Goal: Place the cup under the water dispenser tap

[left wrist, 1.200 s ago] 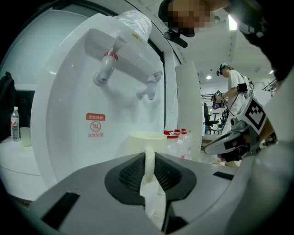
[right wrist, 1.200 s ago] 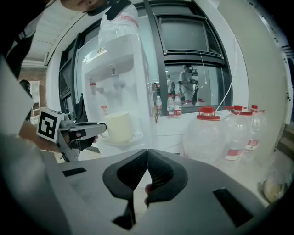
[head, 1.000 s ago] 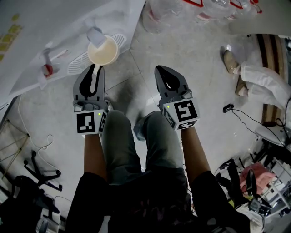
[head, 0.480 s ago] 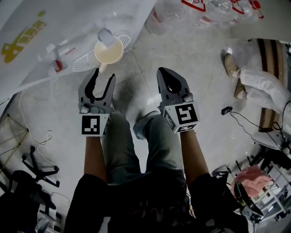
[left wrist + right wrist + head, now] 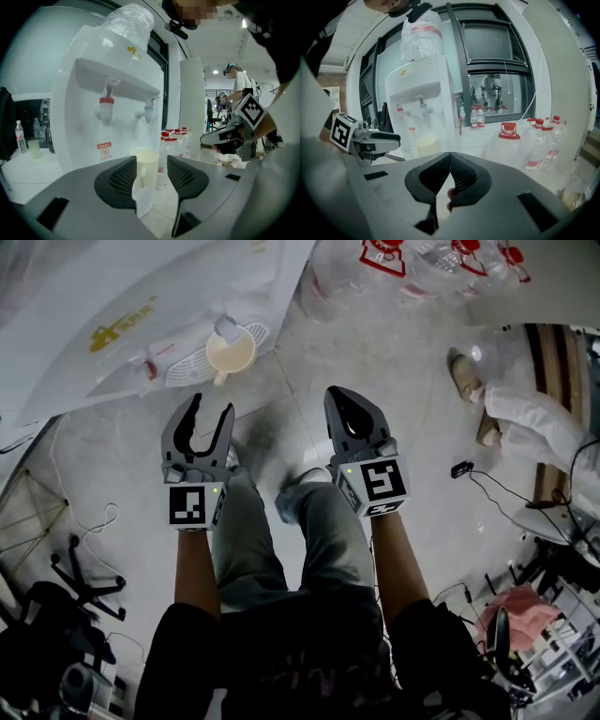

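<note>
Since earlier frame: my left gripper [image 5: 210, 411] released cup [image 5: 231, 352] and drew back, jaws just been opening, nothing between them now.
Cup: on drip tray [image 5: 187, 367], directly under tap [image 5: 225, 327], set to catch water.
Right gripper [image 5: 340, 399]: right of tap, jaws pressed together, empty, idle.

my left pads [image 5: 123, 179] are matt grey ribbed plastic; cup [image 5: 231, 352] smooth cream plastic; dispenser [image 5: 84, 131] glossy white plastic

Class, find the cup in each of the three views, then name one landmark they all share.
Head view: cup upper left.
Left gripper view: cup lower centre.
Right gripper view: cup left of centre.
Shared landmark: dispenser.
</note>
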Tool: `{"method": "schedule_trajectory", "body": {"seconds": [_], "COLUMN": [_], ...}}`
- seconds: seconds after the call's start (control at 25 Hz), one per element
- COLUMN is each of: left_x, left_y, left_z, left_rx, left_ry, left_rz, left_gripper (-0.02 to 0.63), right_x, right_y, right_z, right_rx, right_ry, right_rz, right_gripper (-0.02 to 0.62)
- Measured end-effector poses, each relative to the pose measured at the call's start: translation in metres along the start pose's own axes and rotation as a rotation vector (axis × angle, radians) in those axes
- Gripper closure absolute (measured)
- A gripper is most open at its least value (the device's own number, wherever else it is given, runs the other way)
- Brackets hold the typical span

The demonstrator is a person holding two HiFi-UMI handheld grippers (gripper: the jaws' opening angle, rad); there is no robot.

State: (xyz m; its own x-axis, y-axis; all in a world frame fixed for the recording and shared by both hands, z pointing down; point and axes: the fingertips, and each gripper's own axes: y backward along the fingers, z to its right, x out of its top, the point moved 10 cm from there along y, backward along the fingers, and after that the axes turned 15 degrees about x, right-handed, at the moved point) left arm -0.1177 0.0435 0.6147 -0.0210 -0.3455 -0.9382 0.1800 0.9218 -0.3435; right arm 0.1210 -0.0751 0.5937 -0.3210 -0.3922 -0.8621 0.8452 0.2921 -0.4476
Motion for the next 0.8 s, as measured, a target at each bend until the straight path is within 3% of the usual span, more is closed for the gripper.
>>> {"method": "schedule_trajectory", "body": {"seconds": [0.32,0.8], "left_x": [0.06,0.138], "left_y": [0.033,0.08], "left_z": [0.011,0.03], "left_rx": [0.013,0.071], "left_ry": [-0.009,0.035], "left_rz": [-0.019,-0.031], "left_gripper": [0.442,0.535], "right_x": [0.049,0.12], "right_y": [0.04,0.094], "right_z": [-0.013,-0.032], "right_rx": [0.01,0.013], "right_ry": [-0.019,-0.01], "right_rz": [-0.022,0.036], "right_gripper": [0.581,0.581]}}
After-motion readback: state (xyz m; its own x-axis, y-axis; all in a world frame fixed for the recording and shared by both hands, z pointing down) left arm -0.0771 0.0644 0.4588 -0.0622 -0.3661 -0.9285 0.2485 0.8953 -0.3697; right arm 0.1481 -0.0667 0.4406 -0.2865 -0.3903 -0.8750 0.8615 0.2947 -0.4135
